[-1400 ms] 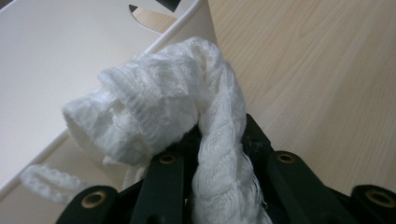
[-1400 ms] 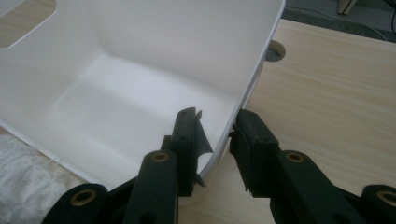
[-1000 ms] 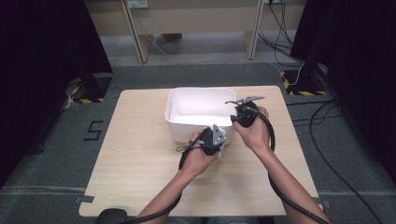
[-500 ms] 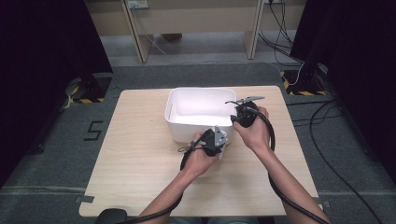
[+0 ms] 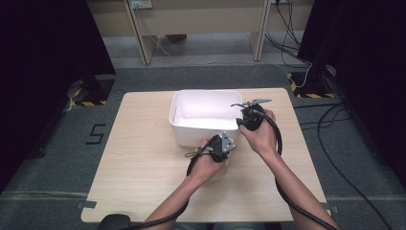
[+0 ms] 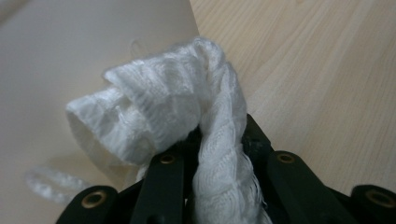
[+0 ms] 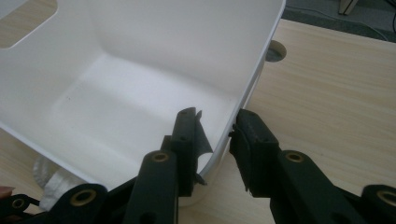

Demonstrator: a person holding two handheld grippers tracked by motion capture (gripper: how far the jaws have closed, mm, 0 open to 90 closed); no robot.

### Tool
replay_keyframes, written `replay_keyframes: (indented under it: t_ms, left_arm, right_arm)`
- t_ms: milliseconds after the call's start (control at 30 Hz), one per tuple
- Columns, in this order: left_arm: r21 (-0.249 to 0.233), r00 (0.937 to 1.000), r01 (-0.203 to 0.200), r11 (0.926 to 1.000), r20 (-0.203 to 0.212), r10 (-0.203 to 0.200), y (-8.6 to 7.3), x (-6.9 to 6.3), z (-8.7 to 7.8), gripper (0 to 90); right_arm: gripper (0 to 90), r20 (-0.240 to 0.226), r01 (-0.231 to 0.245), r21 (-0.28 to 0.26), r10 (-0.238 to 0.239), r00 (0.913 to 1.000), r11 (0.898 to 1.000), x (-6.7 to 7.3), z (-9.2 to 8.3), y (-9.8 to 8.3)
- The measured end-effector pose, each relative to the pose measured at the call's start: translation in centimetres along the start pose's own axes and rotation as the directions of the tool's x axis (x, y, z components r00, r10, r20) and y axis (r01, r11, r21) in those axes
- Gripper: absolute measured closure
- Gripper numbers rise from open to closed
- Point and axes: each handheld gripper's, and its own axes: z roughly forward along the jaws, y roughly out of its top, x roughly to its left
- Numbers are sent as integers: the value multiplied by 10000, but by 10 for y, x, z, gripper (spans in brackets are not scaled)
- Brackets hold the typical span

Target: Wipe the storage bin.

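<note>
**Cloth held at the bin's near wall, bin steadied**

Little has changed in the last second: both hands sit as before, so the drop is pending. The left gripper [image 5: 221, 148] is clamped on a white cloth [image 6: 187, 107] at the white bin's [image 5: 191, 132] 5 o'clock. The right gripper [image 7: 212, 149] pinches the bin's rim at 3 o'clock. The bin looks empty.

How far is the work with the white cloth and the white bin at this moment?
Done: the left tongs are shut on the white cloth, and the right tongs clamp the wall of the white bin, one jaw inside and one outside. In hand: the cloth is held just outside the bin's near wall. Left: probably to put the cloth in; the bin's inside looks empty.
</note>
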Motion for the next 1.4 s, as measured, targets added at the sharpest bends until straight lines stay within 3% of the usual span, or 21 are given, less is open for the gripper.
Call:
replay_keyframes:
  t_ms: [633,1400]
  left_arm:
    - [132,9998,46,9999,174,-49,-2,-3,9,743]
    - [-680,10000,-85,9977,-50,82,25,0,-17,743]
  right_arm:
    - [708,-9,52,-17,-52,10000,10000,0,0,0]
    - [707,-38,-53,-67,53,10000,10000,-1,1,0]
